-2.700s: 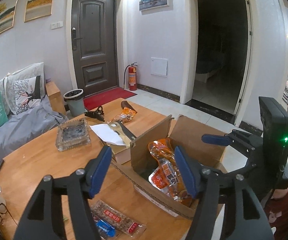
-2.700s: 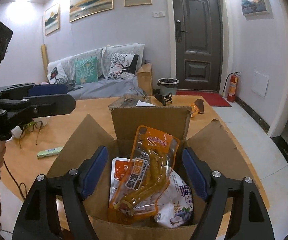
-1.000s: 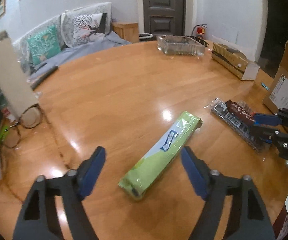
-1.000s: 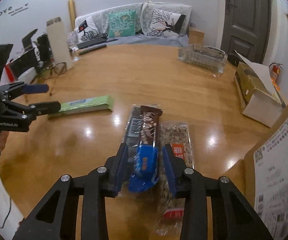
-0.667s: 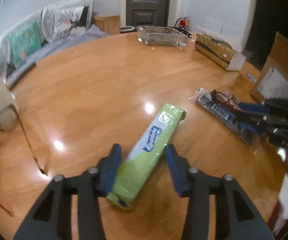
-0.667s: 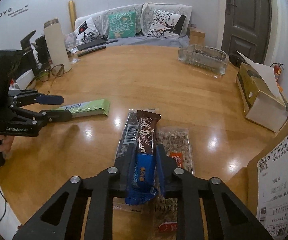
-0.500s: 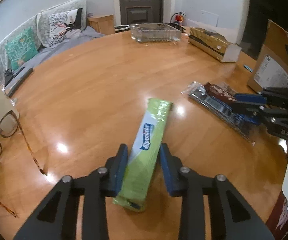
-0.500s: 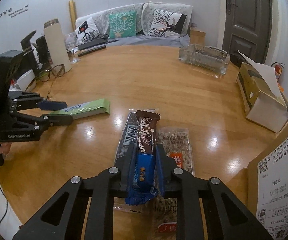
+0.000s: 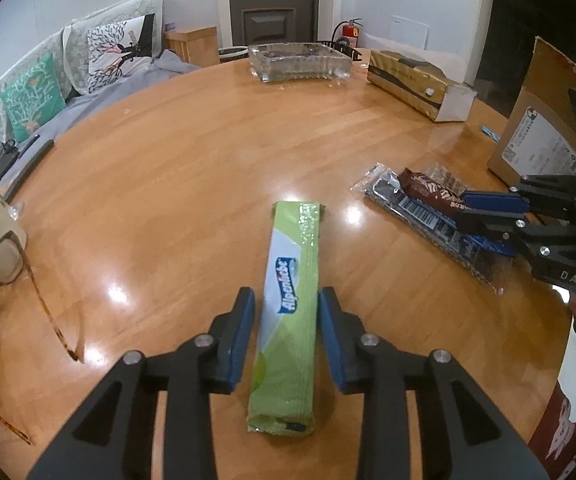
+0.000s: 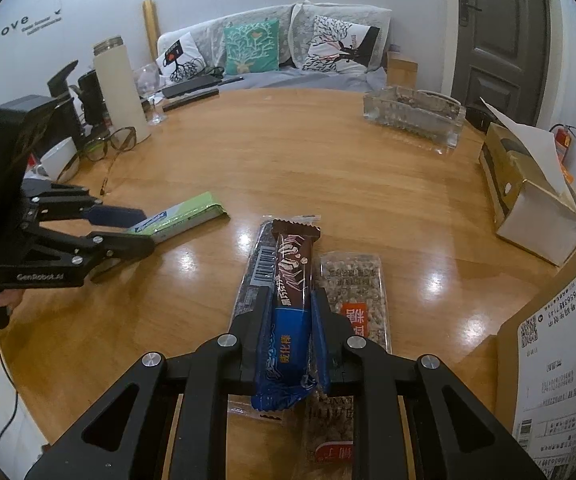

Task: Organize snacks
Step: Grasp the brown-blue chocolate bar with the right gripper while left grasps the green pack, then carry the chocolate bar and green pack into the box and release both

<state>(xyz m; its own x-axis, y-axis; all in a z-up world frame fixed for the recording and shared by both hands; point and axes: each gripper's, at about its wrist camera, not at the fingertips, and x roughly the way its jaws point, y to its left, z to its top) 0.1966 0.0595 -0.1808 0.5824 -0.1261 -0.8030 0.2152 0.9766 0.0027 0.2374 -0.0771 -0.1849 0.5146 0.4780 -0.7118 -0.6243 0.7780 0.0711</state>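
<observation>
My left gripper point(image 9: 285, 300) is shut on a long green Alpenliebe pack point(image 9: 294, 288) that lies lengthwise between its blue pads on the round wooden table point(image 9: 159, 168). The pack also shows in the right wrist view point(image 10: 183, 216). My right gripper point(image 10: 291, 300) is shut on a brown and blue chocolate bar point(image 10: 292, 272). Under and beside the bar lie a dark clear-wrapped snack point(image 10: 257, 264) and a clear bag of nut brittle point(image 10: 352, 284). The bar also shows in the left wrist view point(image 9: 428, 188).
A cardboard box point(image 10: 560, 344) with a shipping label stands at the right. A gold tissue box point(image 10: 528, 184) and a glass ashtray point(image 10: 412, 116) sit further back. Glasses point(image 10: 107, 148), a white flask point(image 10: 119, 88) and a cup stand at the left edge.
Both grippers left the cardboard box and came down to the table. The left jaws closed onto the green pack, which turned lengthwise. The right jaws closed onto the chocolate bar.
</observation>
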